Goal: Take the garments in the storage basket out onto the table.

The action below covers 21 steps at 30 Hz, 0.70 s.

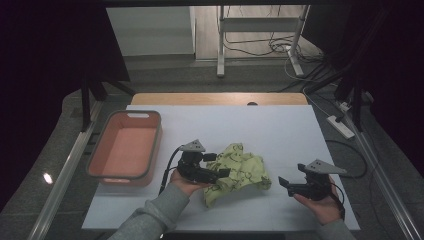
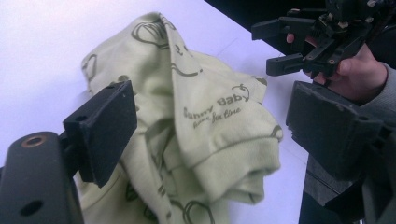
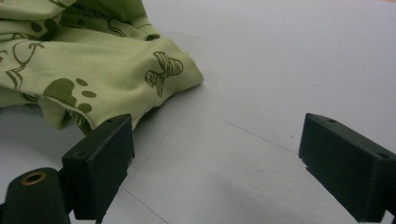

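Though between parted tongs [image 2: 205,126], garment [image 2: 210,121] loose.

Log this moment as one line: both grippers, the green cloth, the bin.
left gripper: open, at cloth | right gripper: open, apart from cloth | green cloth: crumpled on table | pink bin: left, empty

The person is wearing grey knit sleeves with ribbed cuffs. Each hand is carrying a black gripper: the left gripper [image 1: 216,164] and right gripper [image 1: 284,183] are each showing two blocky, flat-faced jaws with small screw holes, a grey three-cornered plate on top, and a black cable trailing behind.
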Each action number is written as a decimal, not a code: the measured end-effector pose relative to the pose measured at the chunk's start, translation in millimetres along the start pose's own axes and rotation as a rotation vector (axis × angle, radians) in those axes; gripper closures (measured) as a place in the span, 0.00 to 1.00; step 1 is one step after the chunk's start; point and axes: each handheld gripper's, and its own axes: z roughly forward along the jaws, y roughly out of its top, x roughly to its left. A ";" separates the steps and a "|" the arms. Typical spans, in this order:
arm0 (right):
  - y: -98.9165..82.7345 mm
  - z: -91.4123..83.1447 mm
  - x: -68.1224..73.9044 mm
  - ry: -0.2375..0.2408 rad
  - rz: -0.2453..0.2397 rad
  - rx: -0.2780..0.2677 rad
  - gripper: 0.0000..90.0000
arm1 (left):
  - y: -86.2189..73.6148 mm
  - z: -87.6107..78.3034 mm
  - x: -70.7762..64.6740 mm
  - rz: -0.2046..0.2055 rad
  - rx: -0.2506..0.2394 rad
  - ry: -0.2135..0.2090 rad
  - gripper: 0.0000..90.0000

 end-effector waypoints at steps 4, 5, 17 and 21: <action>1.2 -1.0 1.3 0.002 -0.003 -0.010 0.13 | -6.2 -10.6 0.8 -0.003 -0.012 0.018 0.19; 1.6 -1.1 1.7 0.003 -0.003 -0.011 0.13 | -8.1 -13.3 1.3 -0.006 -0.020 0.024 0.20; 5.9 -1.6 8.1 0.020 -0.020 -0.027 0.13 | -29.0 -40.6 2.0 -0.011 -0.033 0.051 0.21; 7.0 -2.7 10.0 0.022 -0.023 -0.032 0.13 | -34.6 -44.1 2.1 -0.018 -0.033 0.055 0.22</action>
